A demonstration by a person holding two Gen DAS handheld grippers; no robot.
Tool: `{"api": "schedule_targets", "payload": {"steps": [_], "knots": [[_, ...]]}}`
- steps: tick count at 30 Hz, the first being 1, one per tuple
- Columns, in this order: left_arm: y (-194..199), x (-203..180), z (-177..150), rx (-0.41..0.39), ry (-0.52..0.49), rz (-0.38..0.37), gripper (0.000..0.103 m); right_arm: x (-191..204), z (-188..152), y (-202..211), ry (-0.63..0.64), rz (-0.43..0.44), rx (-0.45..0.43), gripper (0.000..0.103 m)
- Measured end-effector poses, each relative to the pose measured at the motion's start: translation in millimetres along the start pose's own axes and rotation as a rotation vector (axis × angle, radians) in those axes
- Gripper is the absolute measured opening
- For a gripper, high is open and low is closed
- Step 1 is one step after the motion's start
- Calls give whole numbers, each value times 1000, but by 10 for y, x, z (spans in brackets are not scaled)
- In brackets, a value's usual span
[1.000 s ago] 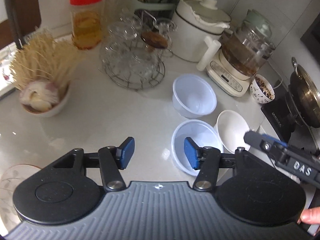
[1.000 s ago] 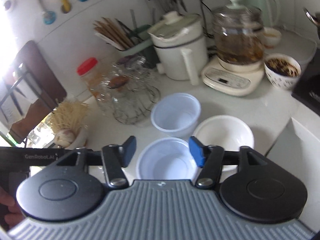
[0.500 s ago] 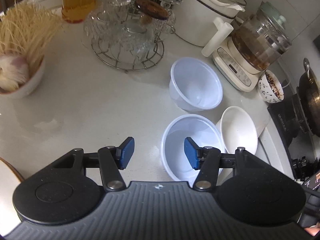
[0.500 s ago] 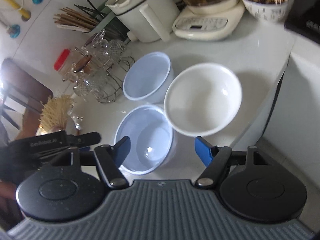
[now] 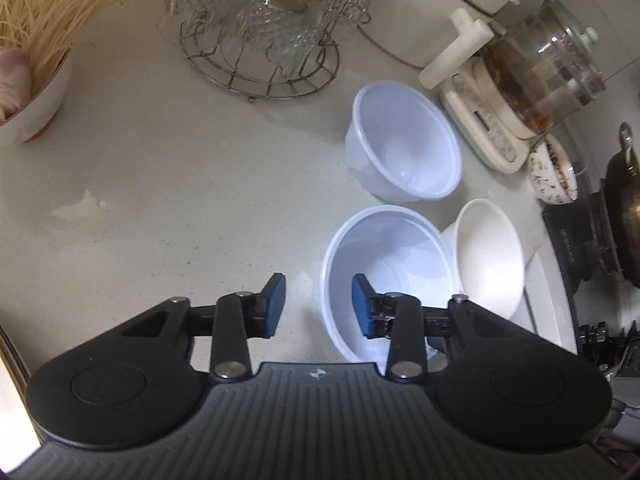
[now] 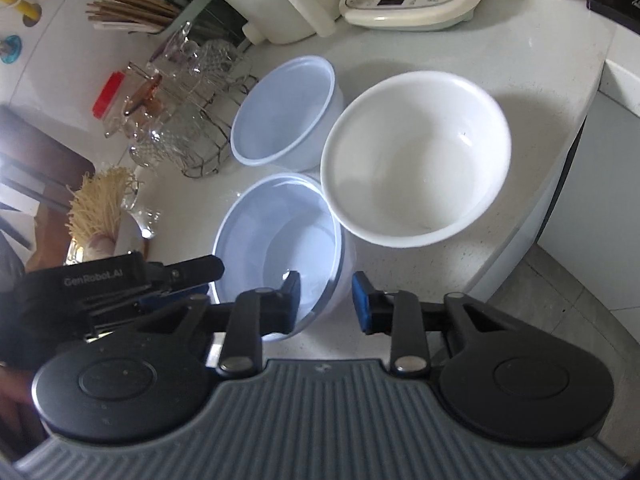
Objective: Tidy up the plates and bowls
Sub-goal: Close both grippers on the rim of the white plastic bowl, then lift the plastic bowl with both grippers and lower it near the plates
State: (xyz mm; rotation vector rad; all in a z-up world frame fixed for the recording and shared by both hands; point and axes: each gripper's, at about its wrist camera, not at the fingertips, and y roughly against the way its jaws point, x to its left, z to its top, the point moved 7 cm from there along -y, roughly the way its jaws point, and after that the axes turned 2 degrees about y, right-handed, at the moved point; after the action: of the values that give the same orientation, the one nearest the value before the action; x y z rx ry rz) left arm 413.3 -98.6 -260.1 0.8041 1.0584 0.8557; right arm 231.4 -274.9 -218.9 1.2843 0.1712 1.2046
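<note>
Three bowls sit close together on the pale counter. The near translucent plastic bowl [image 5: 394, 264] [image 6: 276, 240] lies under both grippers. My left gripper [image 5: 318, 306] straddles its left rim, one pad outside and one inside; the jaws are closing and the pads stand clear of the rim. In the right wrist view the left gripper [image 6: 180, 284] shows at that same rim. My right gripper [image 6: 326, 300] straddles the opposite rim, jaws closing, a small gap still showing. Behind are a second plastic bowl [image 5: 404, 148] [image 6: 286, 116] and a white ceramic bowl [image 5: 490, 256] [image 6: 416, 160].
A wire rack of glassware [image 5: 264, 28] stands at the back, and a bowl of dry noodles [image 5: 36, 80] to the left. A glass kettle on its base [image 5: 540, 72], a patterned bowl [image 5: 554, 172] and a stove with a pan [image 5: 624, 216] crowd the right. The counter edge [image 6: 560, 200] drops off beside the white bowl.
Both grippers have sunk towards the near plastic bowl and tilted further down. Their jaws have narrowed and now straddle its opposite rims.
</note>
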Motion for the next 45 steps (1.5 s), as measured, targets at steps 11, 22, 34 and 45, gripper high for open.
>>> {"api": "schedule_targets", "payload": {"steps": [11,22,34,45], "knots": [[-6,-28,7,0,37,-34,9,-1,-8,-58,-15,1,8,17],[180,-36,5,-26,8,-52,9,118,-24,54,19,1,-17,17],[628,220,-32,-84,46,-56,9,532,-1,112,127,45,-45,17],[859,727,-51,-114,131,-11,9,997,-93,-153,231,82,3,17]]}}
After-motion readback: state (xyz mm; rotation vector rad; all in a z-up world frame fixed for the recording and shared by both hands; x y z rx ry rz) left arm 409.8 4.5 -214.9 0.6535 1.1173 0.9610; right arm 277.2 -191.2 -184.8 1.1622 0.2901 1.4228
